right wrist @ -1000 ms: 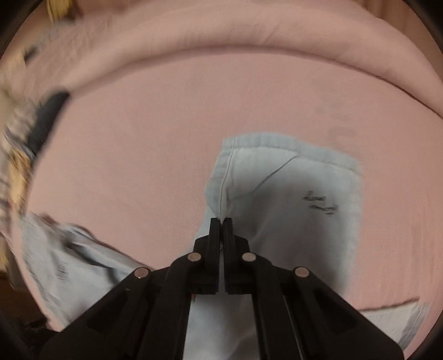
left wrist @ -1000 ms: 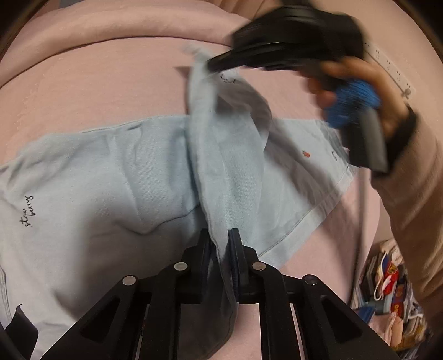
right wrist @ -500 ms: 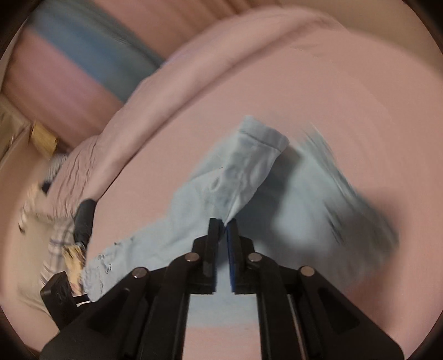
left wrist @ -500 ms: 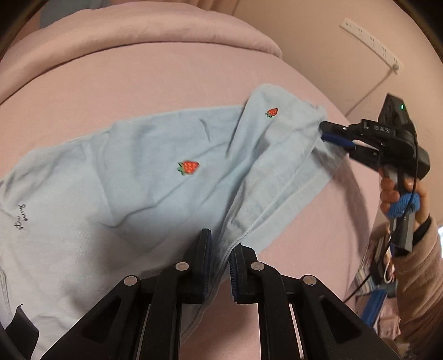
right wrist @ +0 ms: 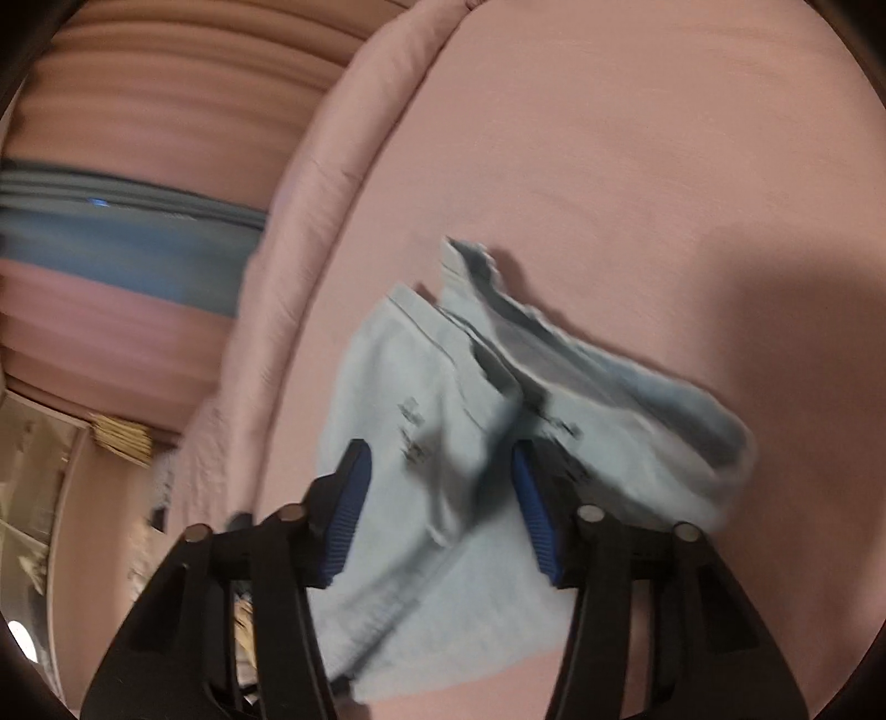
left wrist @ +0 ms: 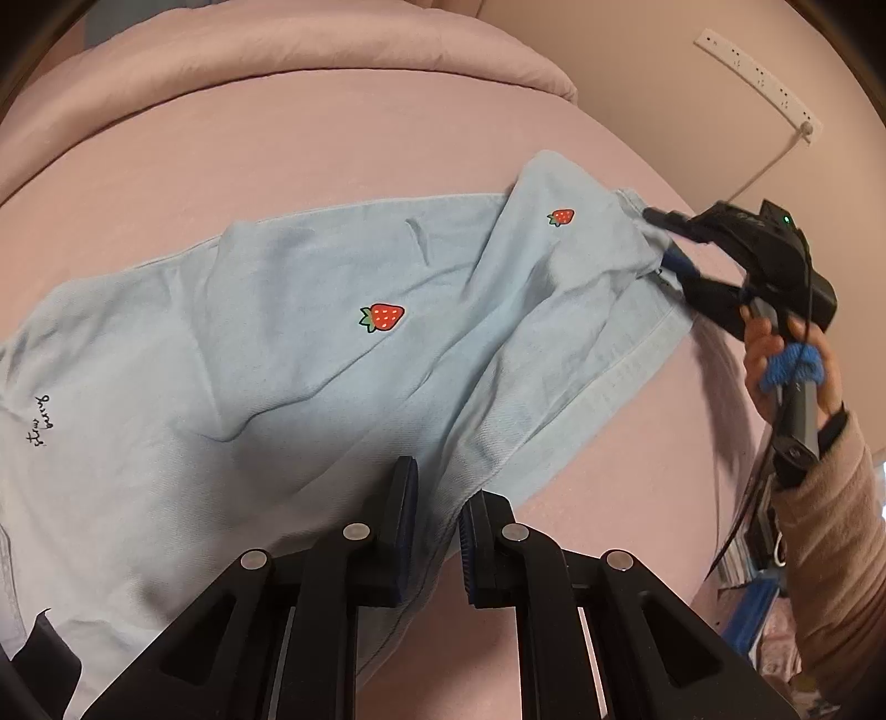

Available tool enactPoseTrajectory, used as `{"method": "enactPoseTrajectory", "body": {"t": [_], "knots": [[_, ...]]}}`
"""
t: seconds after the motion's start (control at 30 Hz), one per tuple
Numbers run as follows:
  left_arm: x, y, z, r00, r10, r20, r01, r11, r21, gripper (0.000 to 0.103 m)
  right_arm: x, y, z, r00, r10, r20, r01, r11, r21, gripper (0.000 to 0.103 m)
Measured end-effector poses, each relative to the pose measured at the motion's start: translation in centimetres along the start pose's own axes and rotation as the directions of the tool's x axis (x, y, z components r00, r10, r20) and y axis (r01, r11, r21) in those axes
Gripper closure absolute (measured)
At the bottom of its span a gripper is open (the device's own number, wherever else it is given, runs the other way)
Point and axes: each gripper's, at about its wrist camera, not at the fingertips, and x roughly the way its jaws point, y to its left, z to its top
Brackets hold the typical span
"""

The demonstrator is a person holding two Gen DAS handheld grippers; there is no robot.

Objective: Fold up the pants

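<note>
Light blue pants (left wrist: 310,354) with red strawberry patches lie folded lengthwise on the pink bed (left wrist: 310,144). My left gripper (left wrist: 437,526) is open, its jaws either side of the near hem edge with a gap to the cloth. My right gripper (left wrist: 662,243) shows in the left wrist view at the far hem corner, jaws apart. In the right wrist view the right gripper (right wrist: 437,498) is wide open over the stacked hems (right wrist: 476,387), which lie loose on the bed.
A rolled pink duvet (left wrist: 332,50) lies along the far side of the bed. A white power strip (left wrist: 753,77) hangs on the wall at right. Clutter and a blue object (left wrist: 753,603) sit on the floor past the bed's right edge.
Both grippers carried one leg over onto the other and laid it down. Then both opened and let go of the cloth.
</note>
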Motion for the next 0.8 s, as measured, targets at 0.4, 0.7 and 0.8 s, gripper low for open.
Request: {"method": "enactPoseTrajectory", "body": {"t": [0.4, 0.7, 0.8], "knots": [[1.8, -4.5, 0.1, 0.995, 0.097, -0.031, -0.089, 0.980, 0.179, 0.092, -5.6, 0.5, -0.5, 0.980, -0.118, 0.157, 0.147, 0.971, -0.189, 0.099], [2.5, -3.1, 0.5, 0.996, 0.072, -0.057, -0.066, 0.992, 0.106, 0.092, -5.4, 3.9, -2.4, 0.968, -0.124, 0.217, 0.212, 0.868, -0.449, 0.098], [2.7, -3.1, 0.6, 0.996, 0.063, -0.056, -0.059, 0.995, 0.076, 0.092, -3.5, 4.2, -2.5, 0.975, -0.180, 0.131, 0.222, 0.847, -0.483, 0.098]]}}
